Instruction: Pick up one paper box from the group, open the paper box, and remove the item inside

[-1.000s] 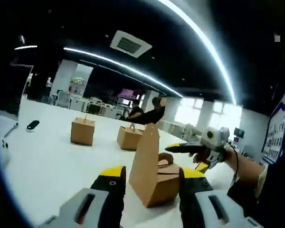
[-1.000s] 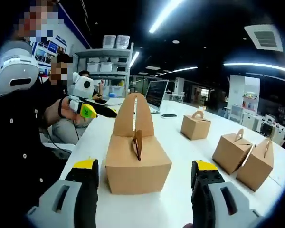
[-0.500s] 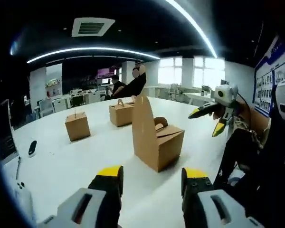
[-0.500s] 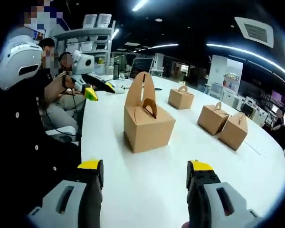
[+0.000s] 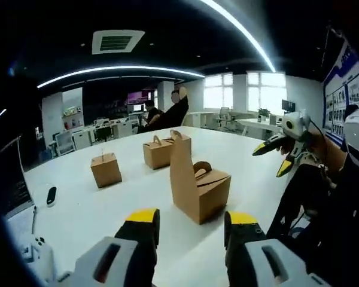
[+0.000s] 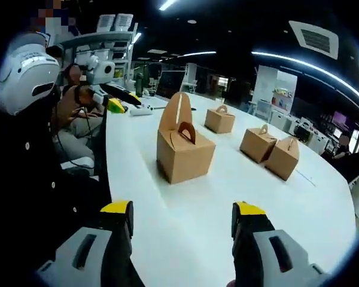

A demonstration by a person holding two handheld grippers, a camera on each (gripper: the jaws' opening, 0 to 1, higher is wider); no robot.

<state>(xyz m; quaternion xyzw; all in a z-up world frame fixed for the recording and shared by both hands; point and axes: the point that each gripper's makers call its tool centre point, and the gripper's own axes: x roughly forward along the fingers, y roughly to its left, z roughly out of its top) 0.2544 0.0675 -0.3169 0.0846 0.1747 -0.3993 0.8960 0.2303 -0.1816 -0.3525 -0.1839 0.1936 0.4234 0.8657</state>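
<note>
Paper box (image 6: 182, 147) upright on table (image 6: 227, 197), one handle flap vertical; left gripper (image 5: 185, 224) and right gripper (image 6: 182, 215) spread, empty.

white table (image 6: 185, 203) | four paper boxes (image 6: 180, 149) | laptop (image 5: 15, 191)

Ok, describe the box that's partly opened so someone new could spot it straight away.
On the long white table, four brown paper boxes stand. The partly opened box is nearest the grippers, apart from the others. Unlike its closed neighbours, one handle flap sticks straight up, tall above its top.
</note>
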